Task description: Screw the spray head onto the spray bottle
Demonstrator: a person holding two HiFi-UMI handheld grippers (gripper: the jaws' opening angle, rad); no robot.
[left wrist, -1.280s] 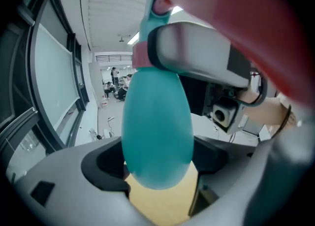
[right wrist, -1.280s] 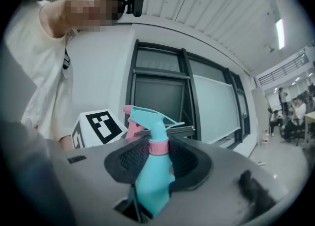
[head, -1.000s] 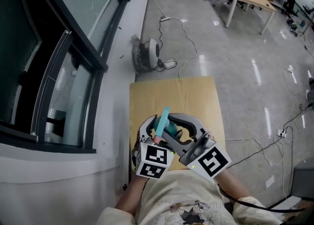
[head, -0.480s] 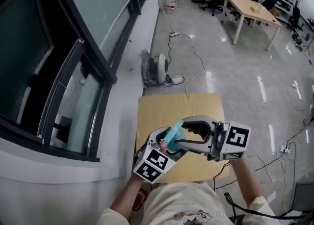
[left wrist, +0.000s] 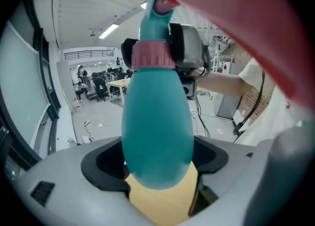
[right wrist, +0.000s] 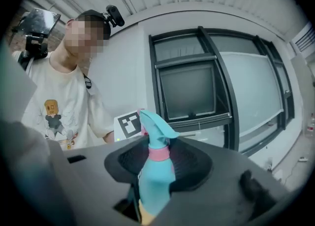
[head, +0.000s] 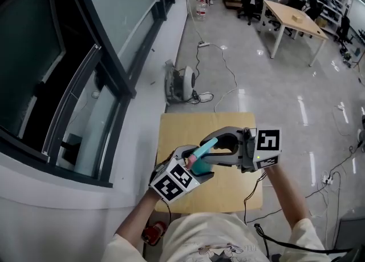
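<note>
- The left claw point(head: 197, 169) is clenched round the lower body of the teal spray bottle point(head: 201, 166). In the left gripper view both jaws of this claw point(left wrist: 158, 165) press the bottle's point(left wrist: 157, 126) rounded sides, one on each side.
- The bottle is held over the near half of the wooden desk point(head: 182, 127), roughly midway between its left and right edges. In the left gripper view, bare desk top point(left wrist: 162, 203) shows past the bottle's base.
- The spray head point(head: 206, 145) sits on top of the bottle, its pink collar just below the teal nozzle. In the head view the bottle leans with the head toward the desk's far right corner.
- The right claw point(head: 209, 151) reaches in from the right-edge side, and its jaws have just been closing. In the right gripper view the dark pads of this claw point(right wrist: 157, 163) stand on either side of the spray head point(right wrist: 155, 124) at the collar and grasp it, with the bottle body point(right wrist: 153, 183) below them.
- In the left gripper view the collar point(left wrist: 152, 55) appears at the bottle's neck, with the right claw's housing right behind it.
- Each claw carries a cube with square markers, the left one point(head: 171, 184) near the desk's near edge and the right one point(head: 267, 146) near its right edge.
- A round white appliance point(head: 181, 79) with cables lies on the floor beyond the desk's far edge.
</note>
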